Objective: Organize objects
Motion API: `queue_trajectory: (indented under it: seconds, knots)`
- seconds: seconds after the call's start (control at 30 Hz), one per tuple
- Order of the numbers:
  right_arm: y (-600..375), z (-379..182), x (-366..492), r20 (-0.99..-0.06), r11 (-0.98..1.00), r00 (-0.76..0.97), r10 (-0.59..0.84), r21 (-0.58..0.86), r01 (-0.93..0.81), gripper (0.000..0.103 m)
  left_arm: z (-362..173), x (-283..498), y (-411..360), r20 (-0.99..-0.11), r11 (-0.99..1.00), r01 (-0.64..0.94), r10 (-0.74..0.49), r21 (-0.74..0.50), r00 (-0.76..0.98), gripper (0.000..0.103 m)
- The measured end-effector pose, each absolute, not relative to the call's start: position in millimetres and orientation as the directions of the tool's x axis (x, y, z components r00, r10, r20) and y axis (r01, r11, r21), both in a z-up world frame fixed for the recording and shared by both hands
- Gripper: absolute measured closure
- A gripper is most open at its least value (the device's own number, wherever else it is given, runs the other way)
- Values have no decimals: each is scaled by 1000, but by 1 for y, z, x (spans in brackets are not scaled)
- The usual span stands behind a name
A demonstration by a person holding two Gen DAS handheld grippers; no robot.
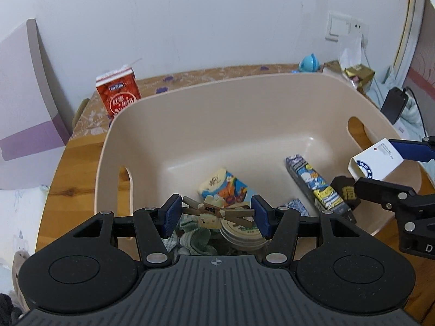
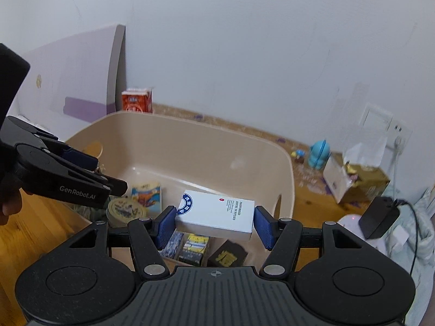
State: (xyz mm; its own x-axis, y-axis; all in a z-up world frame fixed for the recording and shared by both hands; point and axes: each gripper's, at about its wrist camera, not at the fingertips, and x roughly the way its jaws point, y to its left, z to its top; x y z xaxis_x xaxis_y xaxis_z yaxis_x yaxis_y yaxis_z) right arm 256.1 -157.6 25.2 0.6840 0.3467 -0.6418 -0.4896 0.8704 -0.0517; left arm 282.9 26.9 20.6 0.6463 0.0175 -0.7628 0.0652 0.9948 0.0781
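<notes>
A beige plastic bin [image 1: 244,103] stands on the wooden table; it also shows in the right wrist view [image 2: 206,141]. My left gripper [image 1: 214,216] is shut on a bundle of small wooden clips [image 1: 214,213] with cartoon faces, held over the bin's near side. My right gripper [image 2: 214,224] is shut on a white box [image 2: 217,214] with a blue round logo, held over the bin's right side; the box also shows in the left wrist view [image 1: 376,160]. Inside the bin lie a tissue pack [image 1: 228,187], a long cartoon box [image 1: 318,184], a round tin [image 1: 242,232], a dark box [image 2: 227,255] and green cloth [image 1: 193,237].
A red milk carton [image 1: 119,93] stands behind the bin at the left. A blue toy [image 2: 319,153], a gold box [image 2: 361,184] and a black adapter [image 2: 379,217] with cable sit to the right. A white wall with a switch [image 1: 337,28] is behind.
</notes>
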Motion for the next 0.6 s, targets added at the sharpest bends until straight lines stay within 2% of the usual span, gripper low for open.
queue_trajectory:
  seconds: [0.23,0.3,0.4,0.6]
  knots:
    - [-161,16,264,-692,878,626,359,23,-478,43,16,285,27,-785,996,61,13,64,620,45]
    - [-161,16,264,-696,879,623,357,24,-477,43,17,284,26,-784,996,62,11,63,621,40]
    - [-162,17,263,-694,879,624,359,27,-475,34,22,280,25,-773,996,50,22,70,634,22]
    - [-170,27,252,-660,889,656,366,39,-457,14,34,268,25,-755,998,28,30,63,655,16]
